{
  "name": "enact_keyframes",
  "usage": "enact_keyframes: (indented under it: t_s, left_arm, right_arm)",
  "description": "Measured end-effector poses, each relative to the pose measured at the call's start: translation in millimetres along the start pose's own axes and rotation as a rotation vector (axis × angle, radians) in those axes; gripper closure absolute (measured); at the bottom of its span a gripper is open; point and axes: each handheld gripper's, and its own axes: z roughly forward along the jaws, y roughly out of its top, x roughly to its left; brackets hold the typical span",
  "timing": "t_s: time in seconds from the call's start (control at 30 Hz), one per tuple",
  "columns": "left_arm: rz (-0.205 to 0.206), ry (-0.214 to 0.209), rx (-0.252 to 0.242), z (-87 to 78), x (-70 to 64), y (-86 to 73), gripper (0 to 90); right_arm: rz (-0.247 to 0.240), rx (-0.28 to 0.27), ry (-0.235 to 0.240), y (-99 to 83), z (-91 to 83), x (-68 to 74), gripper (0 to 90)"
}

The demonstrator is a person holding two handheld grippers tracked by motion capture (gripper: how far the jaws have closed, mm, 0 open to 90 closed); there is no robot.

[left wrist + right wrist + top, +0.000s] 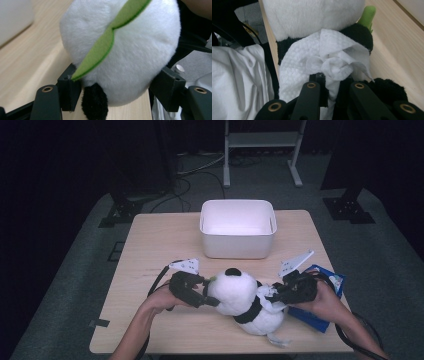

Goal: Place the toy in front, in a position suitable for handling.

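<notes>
Two grippers work the white-and-black plush panda (247, 302) at the table's near edge: the left gripper (117, 85) clamps its round head between its jaws while the right gripper (332, 82) pinches a crumpled white tissue (332, 62) against it, apparently mid-wipe, so next comes a steady rub.

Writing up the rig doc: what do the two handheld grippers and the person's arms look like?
Both the left gripper and the right gripper are black, each topped by a grey three-cornered plate and trailing a black cable. In the gripper views, the jaws are matte black bars with brass-ringed holes and blocky pads. The forearms are bare, with no sleeves in sight.
</notes>
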Motion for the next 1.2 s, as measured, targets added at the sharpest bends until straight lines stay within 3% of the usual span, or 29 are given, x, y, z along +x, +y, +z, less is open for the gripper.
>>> enact_keyframes:
  t_s: [0.3, 0.43, 0.57, 0.83, 1.2]
  left_arm:
    - [0.048, 0.055, -0.02, -26.6, -13.0, 14.2, 31.3]
    - [0.071, 0.075, -0.048, -37.7, -19.7, 21.3, 31.3]
    - [0.086, 0.097, -0.042, -40.9, -23.7, 26.4, 31.2]
    - [0.101, 0.097, -0.038, -33.8, -26.2, 29.8, 29.8]
    - [0.097, 0.112, -0.031, -28.1, -27.6, 34.8, 27.8]
  right_arm:
    - [-0.003, -0.043, 0.036, 5.6, 19.5, 0.3, 83.2]
    - [-0.01, -0.04, 0.056, 10.4, 35.8, 1.4, 83.1]
    - [-0.019, -0.015, 0.064, 14.5, 54.5, 4.1, 83.1]
    - [0.01, -0.071, 0.041, 13.1, 28.5, -2.3, 83.3]
    - [-0.021, -0.105, -0.001, 25.7, -6.4, 3.0, 83.3]
